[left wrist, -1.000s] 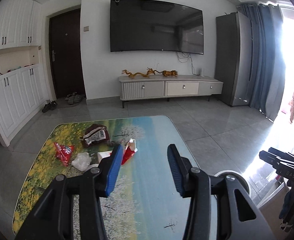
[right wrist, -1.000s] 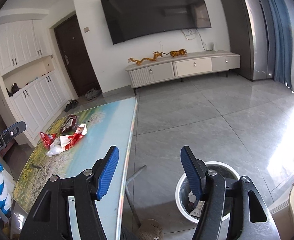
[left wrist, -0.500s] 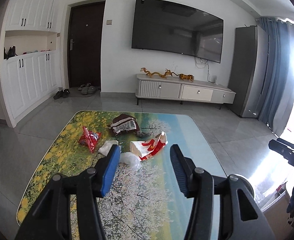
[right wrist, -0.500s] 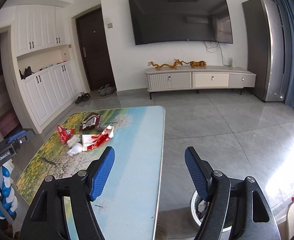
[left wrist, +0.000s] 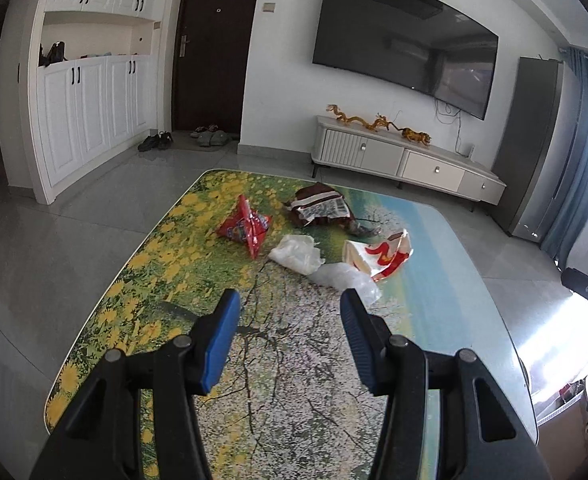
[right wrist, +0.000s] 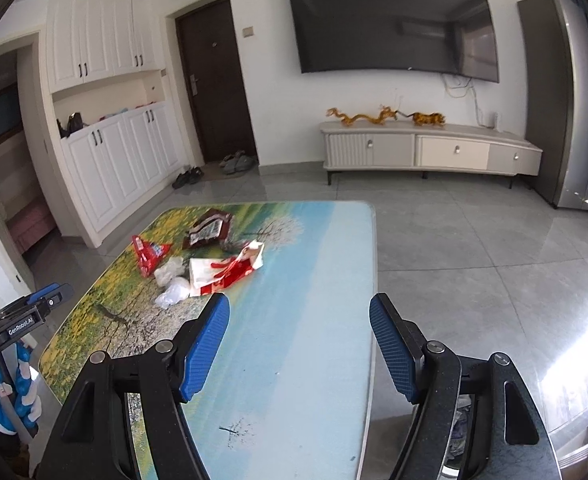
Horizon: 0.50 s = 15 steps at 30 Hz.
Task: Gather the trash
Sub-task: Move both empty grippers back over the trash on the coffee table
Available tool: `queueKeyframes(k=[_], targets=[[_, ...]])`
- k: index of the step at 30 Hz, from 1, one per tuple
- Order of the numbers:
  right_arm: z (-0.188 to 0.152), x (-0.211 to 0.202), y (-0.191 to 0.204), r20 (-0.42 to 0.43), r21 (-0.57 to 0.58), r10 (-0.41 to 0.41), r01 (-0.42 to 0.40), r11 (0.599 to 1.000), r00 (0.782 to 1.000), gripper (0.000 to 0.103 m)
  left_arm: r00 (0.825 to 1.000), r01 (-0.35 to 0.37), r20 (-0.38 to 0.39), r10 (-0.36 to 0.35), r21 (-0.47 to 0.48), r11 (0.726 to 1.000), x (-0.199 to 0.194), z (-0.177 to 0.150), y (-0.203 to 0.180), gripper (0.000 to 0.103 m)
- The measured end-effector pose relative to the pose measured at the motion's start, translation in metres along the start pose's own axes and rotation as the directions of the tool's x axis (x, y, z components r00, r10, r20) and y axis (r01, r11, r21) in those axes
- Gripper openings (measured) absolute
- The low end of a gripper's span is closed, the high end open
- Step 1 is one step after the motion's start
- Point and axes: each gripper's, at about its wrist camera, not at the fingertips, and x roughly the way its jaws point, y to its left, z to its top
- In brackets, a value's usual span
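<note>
Trash lies in a cluster on the far half of the picture-printed table (left wrist: 294, 360) (right wrist: 294, 340): a red snack bag (left wrist: 246, 230) (right wrist: 148, 254), a brown wrapper (left wrist: 319, 210) (right wrist: 208, 230), a red-and-white carton (left wrist: 379, 258) (right wrist: 226, 270), a white crumpled tissue (left wrist: 295, 254) (right wrist: 170, 268) and clear plastic (left wrist: 343, 280) (right wrist: 174, 294). My left gripper (left wrist: 290, 336) is open and empty, short of the tissue and plastic. My right gripper (right wrist: 299, 344) is open and empty over the table's near right part.
A white bin's rim (right wrist: 459, 412) shows on the floor under my right gripper, by the table's right edge. The left gripper's body (right wrist: 18, 324) shows at the left of the right wrist view. A TV cabinet (left wrist: 405, 160) stands at the far wall.
Both views have swung left and down toward the table. The trash now sits more centred ahead of the left gripper. The bin has slid mostly out of the right wrist view. Both grippers stay open.
</note>
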Motion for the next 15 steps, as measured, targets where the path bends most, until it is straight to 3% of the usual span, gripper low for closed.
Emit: queueKeyframes(k=[11, 15], targets=[[0.001, 0.082, 0.046, -0.121, -0.093, 0.162, -0.174, 0.980, 0.979, 0.071, 0.994, -0.015, -0.110, 0.009, -0.052, 0.999, 0.049, -0.005, 0.024, 0.050], [0.000, 0.111, 0.065, -0.176, -0.131, 0.216, -0.241, 0.962, 0.960, 0.056, 0.988, -0.022, -0.153, 0.013, -0.059, 0.998, 0.070, -0.007, 0.028, 0.050]])
